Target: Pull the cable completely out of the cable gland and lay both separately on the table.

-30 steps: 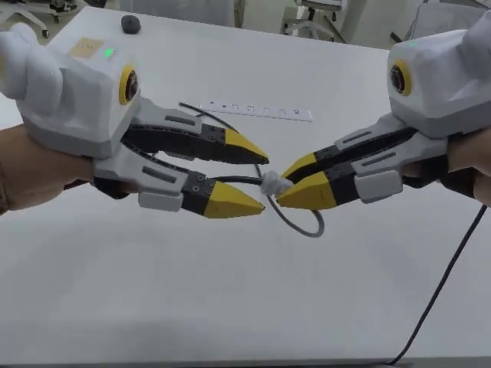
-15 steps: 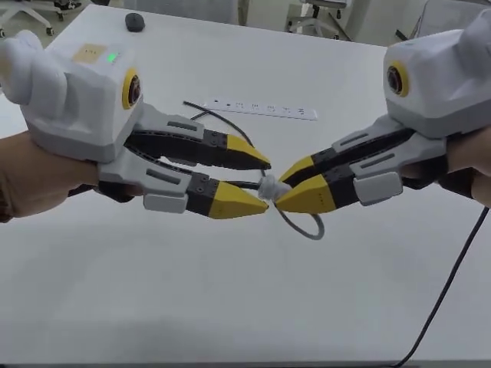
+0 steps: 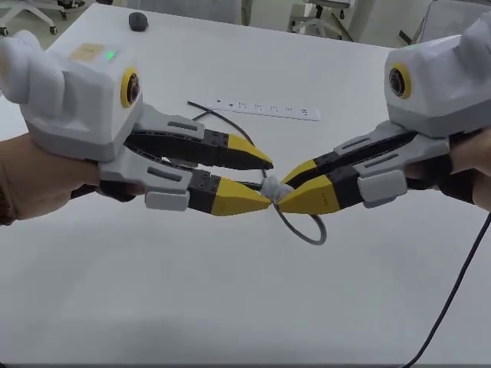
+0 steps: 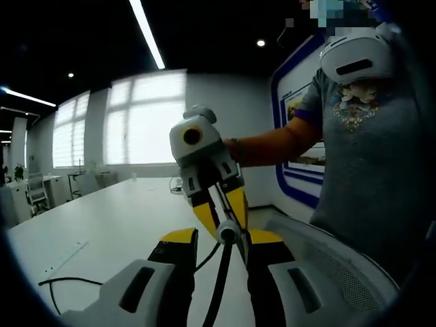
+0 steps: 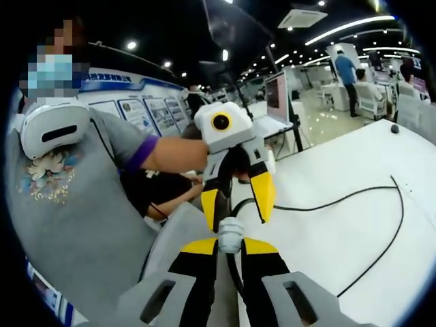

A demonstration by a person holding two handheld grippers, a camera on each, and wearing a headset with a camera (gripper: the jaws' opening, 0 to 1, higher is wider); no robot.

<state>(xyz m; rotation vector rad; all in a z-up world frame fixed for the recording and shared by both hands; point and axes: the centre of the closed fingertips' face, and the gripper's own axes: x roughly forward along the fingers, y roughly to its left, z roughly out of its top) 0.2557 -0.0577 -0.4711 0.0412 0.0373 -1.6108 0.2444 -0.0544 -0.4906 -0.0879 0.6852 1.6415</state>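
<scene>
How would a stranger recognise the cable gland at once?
Over the white table, the left gripper and right gripper meet. The cable gland is the small white piece in the right gripper's yellow fingers, unlike the thin grey cable threading it.

1. White table (image 3: 230, 307), plain top. 1 long white strip (image 3: 265, 110) with small markings lies flat towards the far side. 1 small dark rounded object (image 3: 138, 21) sits near the far edge.
2. Office chairs (image 3: 322, 15) on castors, beyond the table.
3. Wide window (image 4: 146, 119), bright with daylight, set in a pale far wall.
4. Dark ceiling with 1 long light strip (image 4: 145, 30) and small round spotlights (image 4: 261, 43).
5. Wall panel (image 4: 294, 102) with a blue border.
6. Ceiling vent (image 5: 304, 17), a monitor (image 5: 278, 95) on a stand, and a row of wall posters (image 5: 153, 112).
</scene>
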